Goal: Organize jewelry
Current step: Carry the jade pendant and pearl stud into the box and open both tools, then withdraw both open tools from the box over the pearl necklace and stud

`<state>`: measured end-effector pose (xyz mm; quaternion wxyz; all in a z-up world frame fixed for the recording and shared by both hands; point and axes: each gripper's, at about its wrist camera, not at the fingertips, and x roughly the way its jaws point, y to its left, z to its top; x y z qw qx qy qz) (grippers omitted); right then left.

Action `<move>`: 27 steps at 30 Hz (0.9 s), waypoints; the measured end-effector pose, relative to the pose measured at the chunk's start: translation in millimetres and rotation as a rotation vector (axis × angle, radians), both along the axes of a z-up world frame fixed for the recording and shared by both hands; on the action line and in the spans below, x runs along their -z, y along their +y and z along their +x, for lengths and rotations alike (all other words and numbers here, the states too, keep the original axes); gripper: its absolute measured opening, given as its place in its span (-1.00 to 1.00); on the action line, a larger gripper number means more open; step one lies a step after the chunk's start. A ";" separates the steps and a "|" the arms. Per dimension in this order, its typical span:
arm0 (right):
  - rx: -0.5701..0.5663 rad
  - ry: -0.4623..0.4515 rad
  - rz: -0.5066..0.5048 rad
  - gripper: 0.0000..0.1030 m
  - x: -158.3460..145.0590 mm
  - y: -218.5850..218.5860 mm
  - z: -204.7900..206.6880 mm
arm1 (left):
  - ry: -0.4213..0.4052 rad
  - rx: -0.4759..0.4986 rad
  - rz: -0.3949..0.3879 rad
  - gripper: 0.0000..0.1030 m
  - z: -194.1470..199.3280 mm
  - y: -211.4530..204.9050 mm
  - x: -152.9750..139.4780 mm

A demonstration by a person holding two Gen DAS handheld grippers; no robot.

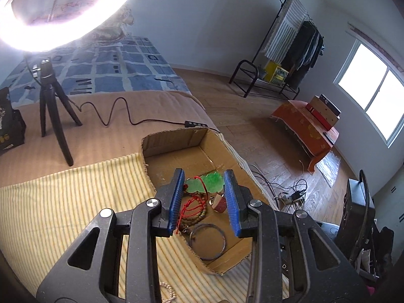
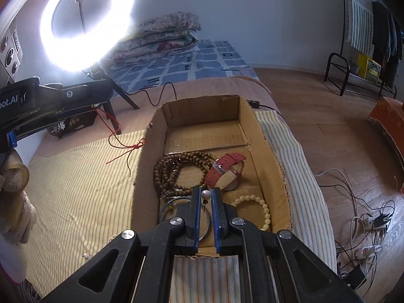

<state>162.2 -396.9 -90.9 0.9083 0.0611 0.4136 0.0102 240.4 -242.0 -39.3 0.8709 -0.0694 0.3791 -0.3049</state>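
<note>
A cardboard box [image 2: 267, 136] sits on a yellow striped cloth [image 2: 75, 189] on the bed. It holds brown prayer beads [image 2: 176, 169], a red-strap watch [image 2: 224, 169], a cream bead bracelet [image 2: 262, 207] and a thin bangle [image 1: 208, 242]. My right gripper [image 2: 205, 197] is shut on a pearl pin [image 2: 205, 195] above the box's near end. My left gripper [image 1: 204, 179] is open above the box; a green jade pendant [image 1: 207, 183] on a red cord [image 1: 193, 205] shows between its fingers, and I cannot tell whether the fingers touch the pendant. The red cord [image 2: 121, 139] hangs from the left gripper in the right wrist view.
A lit ring light on a black tripod [image 1: 53, 106] stands behind the box, its cable [image 1: 121, 113] lying across the brown blanket. A pearl strand [image 1: 170, 293] lies on the cloth near me. A black bag [image 1: 10, 126] is at far left. The bed edge drops right to the wood floor.
</note>
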 end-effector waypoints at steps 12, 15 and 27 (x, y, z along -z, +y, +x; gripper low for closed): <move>0.014 -0.004 -0.014 0.35 0.2 -8.6 -1.7 | 0.037 0.014 0.020 0.33 4.0 -16.7 16.0; 0.014 -0.009 -0.044 0.41 -0.7 -5.0 -3.1 | 0.042 -0.003 0.015 0.33 6.8 -12.3 15.0; 0.013 -0.025 -0.081 0.66 -11.5 4.4 -7.8 | 0.031 -0.025 0.036 0.33 3.0 4.8 8.1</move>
